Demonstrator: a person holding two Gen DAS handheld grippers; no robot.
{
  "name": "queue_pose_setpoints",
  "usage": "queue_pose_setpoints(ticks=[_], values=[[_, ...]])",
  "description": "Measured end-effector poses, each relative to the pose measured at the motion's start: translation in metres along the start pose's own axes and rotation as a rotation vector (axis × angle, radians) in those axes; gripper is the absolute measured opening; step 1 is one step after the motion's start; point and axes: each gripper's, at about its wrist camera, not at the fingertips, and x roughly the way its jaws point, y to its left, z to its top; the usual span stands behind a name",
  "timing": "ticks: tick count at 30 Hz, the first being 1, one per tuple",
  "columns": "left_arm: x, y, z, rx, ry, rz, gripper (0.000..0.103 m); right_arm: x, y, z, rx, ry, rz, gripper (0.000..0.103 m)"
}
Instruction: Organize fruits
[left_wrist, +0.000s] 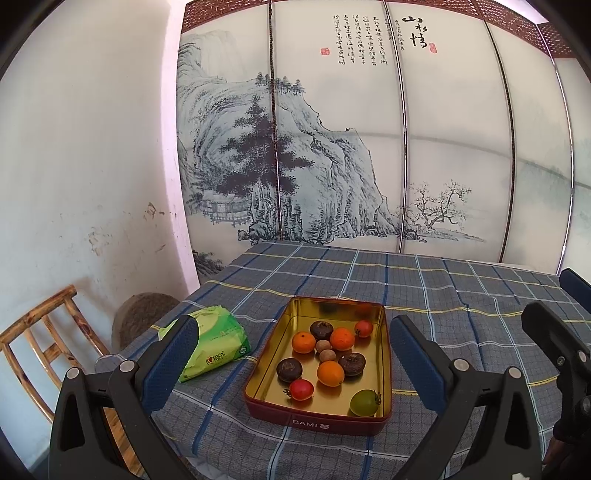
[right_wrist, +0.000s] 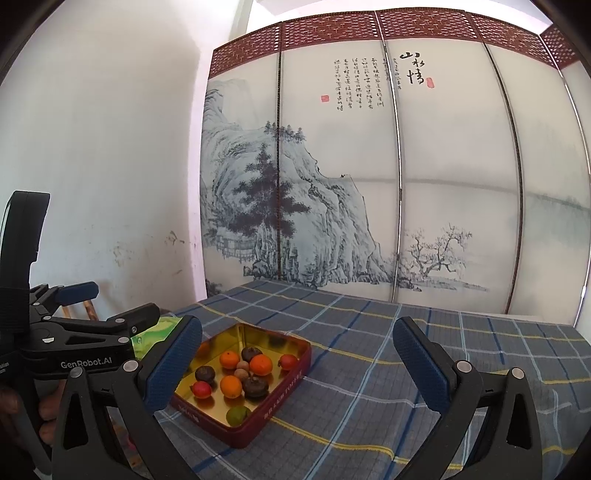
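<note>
A blue-grey plaid tablecloth (left_wrist: 424, 295) with white, yellow and dark blue lines carries a tin (left_wrist: 258, 402) that is maroon outside and shiny gold inside. In it lie three orange tangerines (left_wrist: 330, 373), two red tomatoes (left_wrist: 301, 389), one green tomato (left_wrist: 364, 403), dark brown mangosteens (left_wrist: 289, 369) and tan longans (left_wrist: 327, 356). The tissue pack (left_wrist: 218, 343) is light green. The screen (left_wrist: 332, 147) shows a grey-blue ink landscape under a dark red lattice. Both grippers have black arms and blue pads (right_wrist: 173, 365).

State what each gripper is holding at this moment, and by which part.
Nothing is held. The left gripper and right gripper both stand open and empty above the table; every fruit lies loose in the tin.
</note>
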Motion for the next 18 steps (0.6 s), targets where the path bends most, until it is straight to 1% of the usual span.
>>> queue_pose_setpoints(ticks=[6,11,18], values=[[0.004,-0.003,-0.008,0.007,0.017,0.002,0.102,0.001,-0.002,-0.008,0.011,0.008,-0.006,0.103],[0.011,-0.007,-0.009,0.014,0.037,0.001,0.102,0.004,-0.007,-0.017,0.031,0.024,-0.015,0.103],[0.018,-0.014,-0.007,0.029,0.054,0.002,0.102,0.009,-0.017,-0.021,0.065,0.046,-0.023,0.103]])
